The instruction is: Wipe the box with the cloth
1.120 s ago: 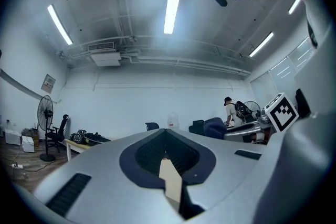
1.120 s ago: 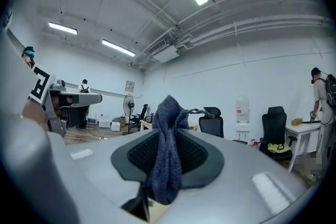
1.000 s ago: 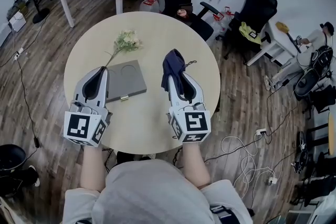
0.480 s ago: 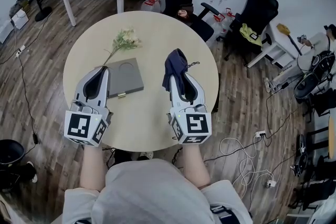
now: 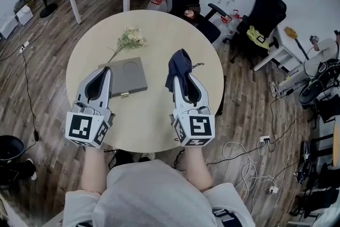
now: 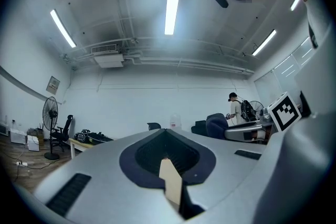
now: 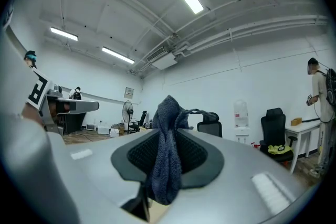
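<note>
Head view: my right gripper [image 5: 182, 76] pinches the cloth [image 5: 178, 62] tight. My left gripper [image 5: 105, 70] is closed on nothing, by the box [image 5: 130, 76].

Ceiling tubes [image 6: 174, 1] are lighting the room bright and even, blooming slightly. Shadows are falling soft. Fisheye is bending edges, corners are vignetting black. Close foreground is blurring.
</note>
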The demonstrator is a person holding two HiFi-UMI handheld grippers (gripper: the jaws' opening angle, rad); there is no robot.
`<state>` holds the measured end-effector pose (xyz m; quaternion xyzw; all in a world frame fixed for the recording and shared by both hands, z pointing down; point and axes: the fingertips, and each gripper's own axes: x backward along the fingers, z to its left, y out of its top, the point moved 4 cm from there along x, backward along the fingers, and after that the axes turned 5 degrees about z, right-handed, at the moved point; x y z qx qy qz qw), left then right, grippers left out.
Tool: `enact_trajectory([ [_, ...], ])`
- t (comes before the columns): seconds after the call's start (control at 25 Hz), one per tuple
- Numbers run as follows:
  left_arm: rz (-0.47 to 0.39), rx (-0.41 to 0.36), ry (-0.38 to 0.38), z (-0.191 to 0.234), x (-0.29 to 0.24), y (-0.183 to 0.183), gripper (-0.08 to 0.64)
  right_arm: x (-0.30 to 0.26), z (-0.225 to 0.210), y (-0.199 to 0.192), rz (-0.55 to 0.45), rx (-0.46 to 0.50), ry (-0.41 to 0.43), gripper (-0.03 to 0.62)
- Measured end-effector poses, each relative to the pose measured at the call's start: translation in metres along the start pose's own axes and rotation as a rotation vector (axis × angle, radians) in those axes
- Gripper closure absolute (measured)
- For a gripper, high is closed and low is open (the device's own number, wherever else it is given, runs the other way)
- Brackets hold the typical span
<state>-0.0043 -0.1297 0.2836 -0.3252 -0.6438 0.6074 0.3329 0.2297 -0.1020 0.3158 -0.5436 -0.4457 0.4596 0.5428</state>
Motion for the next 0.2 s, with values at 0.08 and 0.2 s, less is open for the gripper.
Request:
enact_trajectory([
  [0.08,0.000,0.003,0.004,0.0019,0.0006,-0.0010,0.552,-0.0007,0.0015,0.0003,-0.002,0.000,-0.001,0.482],
  [0.2,0.000,0.007,0.006,0.0041,0.0007,-0.0027,0.552,-0.0022,0.0031,0.0001,-0.004,0.000,-0.001,0.482],
])
